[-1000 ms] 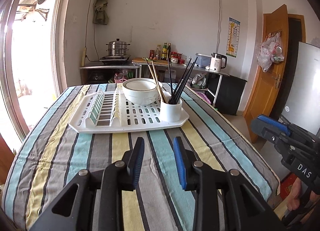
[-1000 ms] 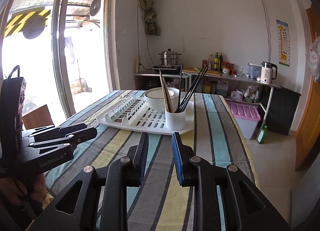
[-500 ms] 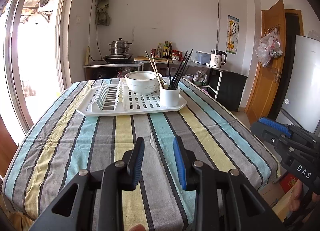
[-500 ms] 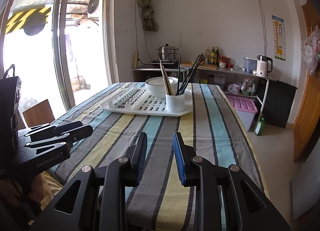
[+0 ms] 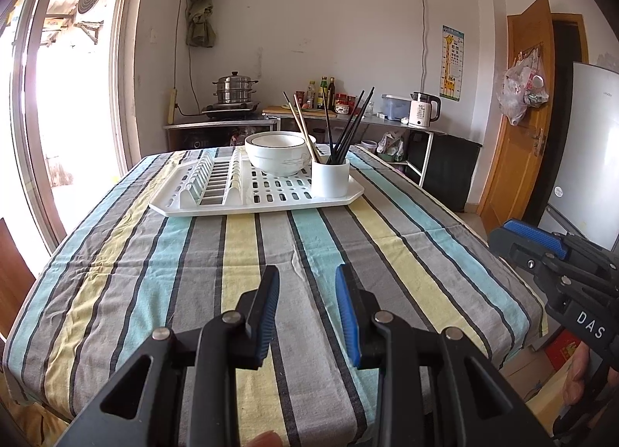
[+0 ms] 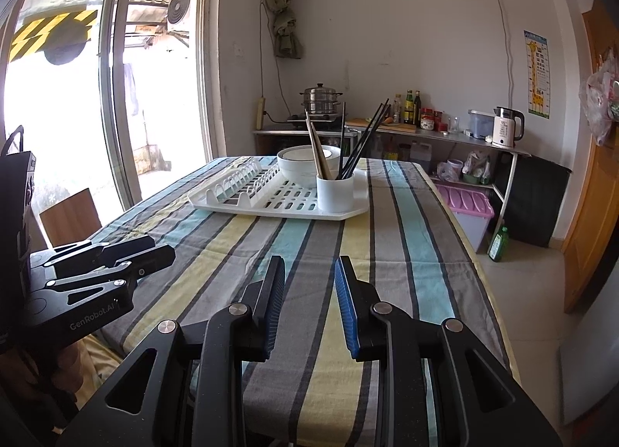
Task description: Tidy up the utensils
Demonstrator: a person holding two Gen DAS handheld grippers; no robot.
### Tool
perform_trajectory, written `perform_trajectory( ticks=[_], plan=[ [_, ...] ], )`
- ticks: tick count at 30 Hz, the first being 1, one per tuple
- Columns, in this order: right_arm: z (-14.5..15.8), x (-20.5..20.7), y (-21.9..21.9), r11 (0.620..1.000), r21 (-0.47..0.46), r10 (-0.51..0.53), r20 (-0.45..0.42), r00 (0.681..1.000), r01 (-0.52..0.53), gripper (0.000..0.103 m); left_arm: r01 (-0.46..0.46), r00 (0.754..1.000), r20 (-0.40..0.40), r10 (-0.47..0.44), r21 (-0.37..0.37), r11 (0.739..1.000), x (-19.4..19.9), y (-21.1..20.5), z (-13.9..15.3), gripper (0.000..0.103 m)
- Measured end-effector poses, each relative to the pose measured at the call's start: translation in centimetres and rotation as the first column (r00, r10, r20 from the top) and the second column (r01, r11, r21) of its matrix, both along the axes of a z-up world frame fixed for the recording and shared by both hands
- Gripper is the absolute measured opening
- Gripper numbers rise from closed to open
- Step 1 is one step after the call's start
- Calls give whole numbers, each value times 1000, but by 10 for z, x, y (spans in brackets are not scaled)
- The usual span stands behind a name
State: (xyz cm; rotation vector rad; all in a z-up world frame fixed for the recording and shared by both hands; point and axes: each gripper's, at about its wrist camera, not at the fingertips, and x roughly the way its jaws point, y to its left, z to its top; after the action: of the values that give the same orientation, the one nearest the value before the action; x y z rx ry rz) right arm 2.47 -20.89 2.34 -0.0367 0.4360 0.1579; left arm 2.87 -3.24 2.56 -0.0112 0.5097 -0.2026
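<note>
A white cup (image 5: 330, 178) (image 6: 335, 192) holds several chopsticks (image 5: 350, 130) (image 6: 361, 145), black and wooden, and stands on a white drying rack (image 5: 216, 207) (image 6: 271, 207) at the far end of the striped table. A white bowl (image 5: 279, 153) (image 6: 300, 166) sits on the rack behind the cup. My left gripper (image 5: 307, 284) hovers open over the near end of the table, nothing between its fingers. My right gripper (image 6: 309, 275) is open and empty too, well short of the rack. Each gripper shows at the edge of the other's view.
The striped tablecloth (image 5: 271, 253) covers the table; its near and right edges are close. A counter (image 6: 425, 130) with a steamer pot (image 5: 234, 89), bottles and a kettle (image 6: 505, 132) lines the back wall. A purple bin (image 6: 468, 207), a door and a fridge (image 5: 584, 145) are to the right.
Both grippers drew back from the rack toward the near end of the table and sank a little; the rack now looks farther away. Neither took hold of anything.
</note>
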Motion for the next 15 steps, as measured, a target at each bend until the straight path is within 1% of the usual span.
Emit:
perform_trajectory(
  ticks=[15],
  plan=[
    [0,0,0,1000,-1,5,-7,1000,-5,28,8,1000,-5,-8,14,1000,1,-6,0,32]
  ],
)
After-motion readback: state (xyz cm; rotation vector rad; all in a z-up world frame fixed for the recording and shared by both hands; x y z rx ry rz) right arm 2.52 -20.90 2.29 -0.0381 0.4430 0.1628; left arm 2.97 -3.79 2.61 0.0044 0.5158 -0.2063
